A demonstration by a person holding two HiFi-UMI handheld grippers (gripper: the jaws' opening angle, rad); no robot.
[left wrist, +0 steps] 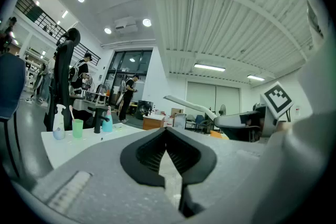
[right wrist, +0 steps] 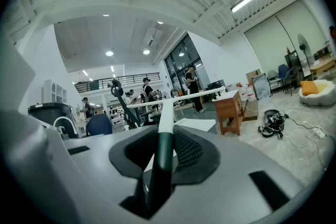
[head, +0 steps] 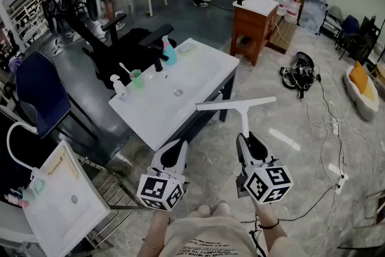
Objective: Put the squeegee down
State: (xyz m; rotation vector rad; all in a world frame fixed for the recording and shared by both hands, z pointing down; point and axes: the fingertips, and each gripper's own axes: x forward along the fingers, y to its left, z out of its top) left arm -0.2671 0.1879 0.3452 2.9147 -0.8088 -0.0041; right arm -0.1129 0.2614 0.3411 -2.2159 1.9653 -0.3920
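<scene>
The squeegee has a long white blade and a dark handle. My right gripper is shut on that handle and holds it level over the floor, with the blade pointing ahead toward the white sink table. In the right gripper view the handle runs between the pads and the blade lies crosswise in front. My left gripper is beside it on the left, just short of the table's near edge. Its jaws meet at the tips with nothing held. The squeegee blade shows to its right.
On the table stand a black faucet, a teal bottle, a green cup and a spray bottle. Beyond it are a wooden cabinet and black office chairs. Cables lie on the floor at right.
</scene>
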